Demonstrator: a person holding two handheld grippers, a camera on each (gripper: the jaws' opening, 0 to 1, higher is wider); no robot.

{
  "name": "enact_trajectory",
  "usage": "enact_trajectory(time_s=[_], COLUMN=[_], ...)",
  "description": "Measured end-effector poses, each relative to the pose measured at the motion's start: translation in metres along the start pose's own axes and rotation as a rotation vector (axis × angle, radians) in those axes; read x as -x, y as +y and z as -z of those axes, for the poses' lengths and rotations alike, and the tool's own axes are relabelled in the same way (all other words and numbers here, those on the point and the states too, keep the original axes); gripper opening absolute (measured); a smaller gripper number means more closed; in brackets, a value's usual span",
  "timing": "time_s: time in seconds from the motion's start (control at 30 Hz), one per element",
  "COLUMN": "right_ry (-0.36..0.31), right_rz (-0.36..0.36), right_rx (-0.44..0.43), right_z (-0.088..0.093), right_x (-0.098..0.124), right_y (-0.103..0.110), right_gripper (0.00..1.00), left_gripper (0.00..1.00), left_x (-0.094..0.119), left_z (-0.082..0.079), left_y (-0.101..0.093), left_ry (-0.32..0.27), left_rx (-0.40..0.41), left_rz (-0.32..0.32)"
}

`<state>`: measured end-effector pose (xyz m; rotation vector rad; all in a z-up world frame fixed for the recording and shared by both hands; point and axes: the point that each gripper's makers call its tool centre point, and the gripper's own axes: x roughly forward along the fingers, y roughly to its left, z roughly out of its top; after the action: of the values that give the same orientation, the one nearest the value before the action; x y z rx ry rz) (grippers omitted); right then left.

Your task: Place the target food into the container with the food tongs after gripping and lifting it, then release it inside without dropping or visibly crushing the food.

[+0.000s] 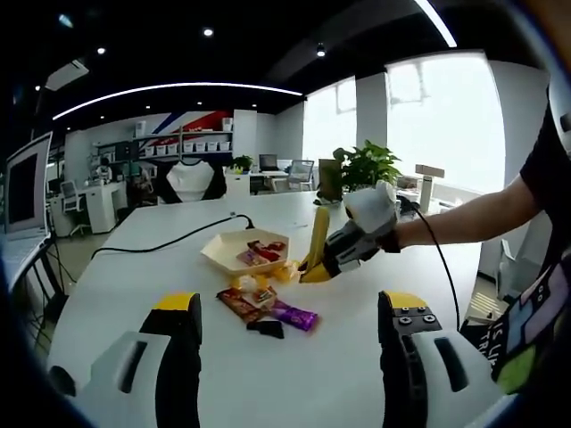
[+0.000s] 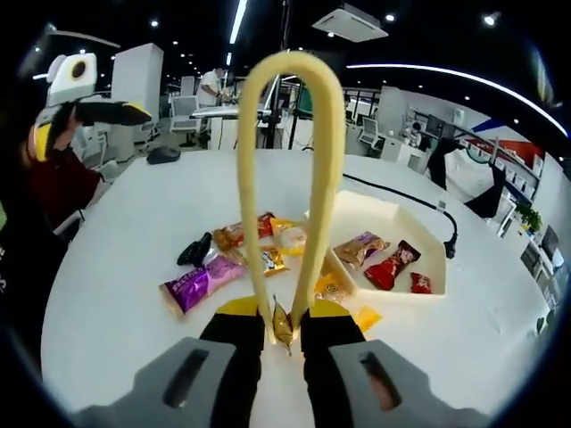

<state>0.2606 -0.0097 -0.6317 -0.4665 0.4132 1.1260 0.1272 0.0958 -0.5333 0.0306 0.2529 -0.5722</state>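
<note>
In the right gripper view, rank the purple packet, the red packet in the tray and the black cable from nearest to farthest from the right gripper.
1. purple packet, left of the right gripper
2. red packet, inside the tray, right
3. black cable, beyond the tray

You're in an open-plan office | desks (image 1: pixel 98 198), monitors (image 1: pixel 27 187), shelving (image 1: pixel 192 143), ceiling strip lights (image 1: pixel 169 89), white table (image 2: pixel 116 259).
</note>
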Motion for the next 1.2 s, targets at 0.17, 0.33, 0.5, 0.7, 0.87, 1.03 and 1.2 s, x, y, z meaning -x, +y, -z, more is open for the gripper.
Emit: enact_trajectory(time_s=[0.17,0.33,0.5,0.7,0.87,1.03,1.2], right_ry=[-0.029,-0.084,-0.119,-0.14,-0.134,-0.136,-0.131], right_rz=[0.013,0.018,0.015,0.04,0.057,0.072,0.083], right_rx=[0.012,-0.046,-0.082,-0.086,-0.112,-0.191,-0.221], right_z=[-0.015,-0.035,-0.056,-0.081,-0.093,-0.098,-0.099], right_x=[0.003,0.004,0.008,0.011,0.008,0.003,-0.006], right_y=[-0.007,-0.018,-0.03,-0.057,-0.084,-0.107,-0.115], right_gripper=[0.11,0.12,0.12,0.12,0.13,0.12,0.12], left_gripper=[0.86,0.86,0.86,0.86,0.86,0.86,0.86], left_x=[0.0,0.001,0.003,0.001,0.0,0.0,0.002], left_z=[-0.001,-0.001,0.0,0.001,0.001,0.001,0.001], left_y=[-0.001,-0.002,0.001,0.0,0.0,0.001,0.002], left_ry=[-0.002,0.002,0.002,0.009,0.006,0.006,0.007], left_rx=[-0.001,-0.007,-0.001,-0.001,0.001,0.005,0.007], left_rz=[0.0,0.001,-0.008,-0.003,0.002,-0.002,-0.007])
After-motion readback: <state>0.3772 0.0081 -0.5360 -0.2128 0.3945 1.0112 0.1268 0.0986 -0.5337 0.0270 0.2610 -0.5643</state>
